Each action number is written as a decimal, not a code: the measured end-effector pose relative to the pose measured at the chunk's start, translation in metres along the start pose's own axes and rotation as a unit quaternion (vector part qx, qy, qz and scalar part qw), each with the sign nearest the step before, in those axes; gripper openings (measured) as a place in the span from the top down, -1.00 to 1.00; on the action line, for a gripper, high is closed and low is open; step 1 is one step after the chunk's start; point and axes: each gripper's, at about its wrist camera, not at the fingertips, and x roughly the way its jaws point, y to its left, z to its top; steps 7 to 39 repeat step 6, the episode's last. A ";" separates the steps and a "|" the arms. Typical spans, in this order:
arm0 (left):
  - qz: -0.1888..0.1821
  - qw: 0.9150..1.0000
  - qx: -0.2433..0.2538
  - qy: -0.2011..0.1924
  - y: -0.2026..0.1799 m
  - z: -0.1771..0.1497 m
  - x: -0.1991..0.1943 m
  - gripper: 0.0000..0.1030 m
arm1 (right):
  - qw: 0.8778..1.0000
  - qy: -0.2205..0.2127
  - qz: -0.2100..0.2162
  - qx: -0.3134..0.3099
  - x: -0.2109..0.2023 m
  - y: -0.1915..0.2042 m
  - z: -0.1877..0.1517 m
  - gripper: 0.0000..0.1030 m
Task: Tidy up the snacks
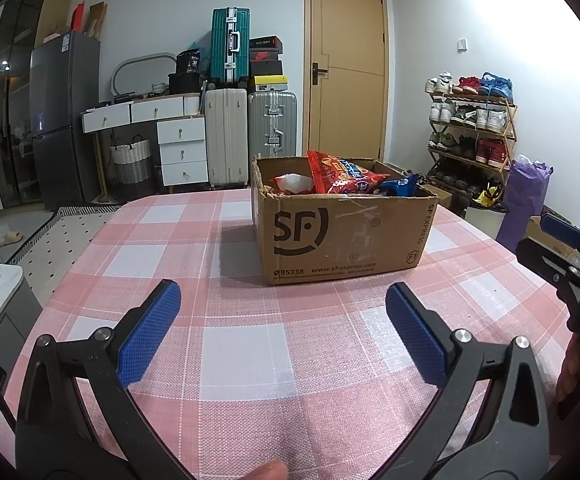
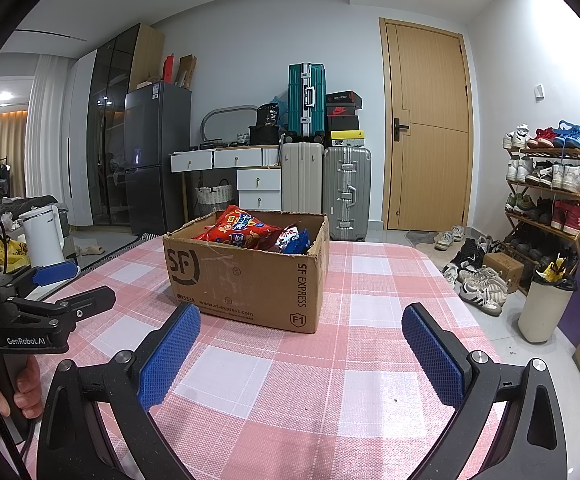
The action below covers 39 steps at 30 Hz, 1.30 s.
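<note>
Cardboard box (image 1: 342, 236) of snack bags (image 1: 340, 176) on checked tablecloth (image 1: 245, 344), 2 grippers, left (image 1: 283, 312), right (image 2: 302, 338), jaws wide, nothing between.

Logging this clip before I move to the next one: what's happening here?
A person holds a gripper in each hand over a table with a pink checked cloth. The left gripper and right gripper both have their jaws open and empty, aimed at a cardboard box on the table. Snack bags sit in the box, including a red bag sticking up. Nothing is being gripped at this moment.
</note>
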 end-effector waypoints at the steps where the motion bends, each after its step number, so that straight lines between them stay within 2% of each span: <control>1: 0.001 1.000 -0.002 0.000 0.001 -0.001 0.001 -0.98 | 1.000 0.000 0.000 0.000 0.000 0.000 0.000 -0.99; 39: 0.004 1.000 -0.007 0.001 0.002 -0.001 0.003 -0.98 | 1.000 0.000 0.000 0.000 0.000 0.000 0.000 -0.99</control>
